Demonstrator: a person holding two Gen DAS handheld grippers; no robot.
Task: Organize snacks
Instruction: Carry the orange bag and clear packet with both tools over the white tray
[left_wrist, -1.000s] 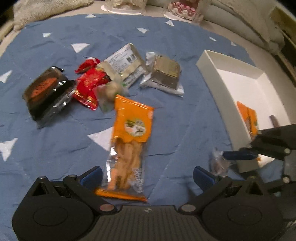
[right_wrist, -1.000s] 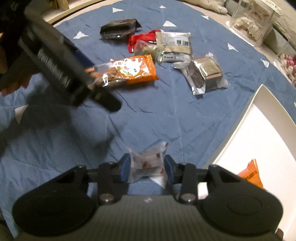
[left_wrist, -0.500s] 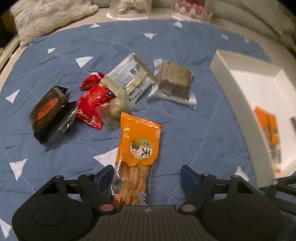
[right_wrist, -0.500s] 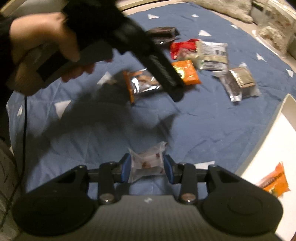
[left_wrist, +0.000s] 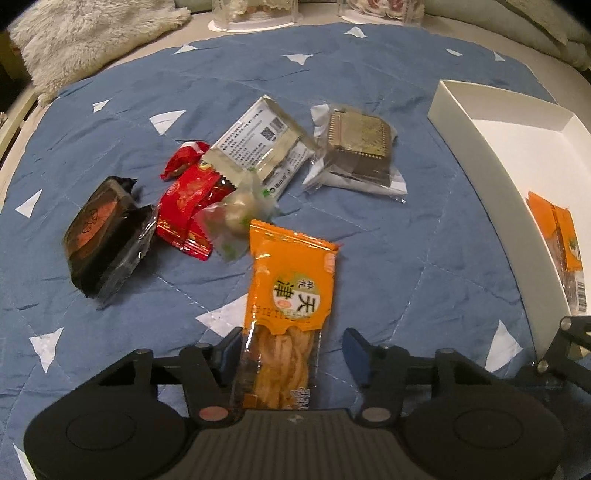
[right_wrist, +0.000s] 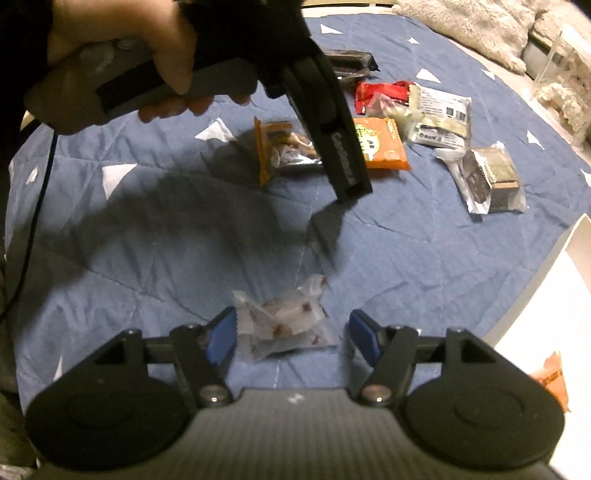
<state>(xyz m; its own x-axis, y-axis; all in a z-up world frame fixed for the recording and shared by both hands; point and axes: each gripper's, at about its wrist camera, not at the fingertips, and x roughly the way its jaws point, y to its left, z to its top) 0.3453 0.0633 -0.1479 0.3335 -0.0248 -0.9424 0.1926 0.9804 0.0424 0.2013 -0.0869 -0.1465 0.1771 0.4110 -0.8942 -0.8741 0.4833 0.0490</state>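
The left tool (left_wrist: 291, 350), closing, straddles an orange packet (left_wrist: 286, 321) whose lower end it hides.

Quilt (left_wrist: 406, 229): blue, white triangles, stitched seams, wrinkled.
Fluffy throw (left_wrist: 88, 33): pale, far left corner beyond quilt.
Clear boxes (left_wrist: 255, 9): two, far edge, contents blurred.
Cable (right_wrist: 33, 229): dark, left edge.

both wrist views steeply downward, close, sharing blue quilt (left_wrist: 369, 92)

Home, likely bedroom: blue quilted blanket (left_wrist: 369, 92), fluffy throw (left_wrist: 92, 33), pillows (left_wrist: 535, 26).
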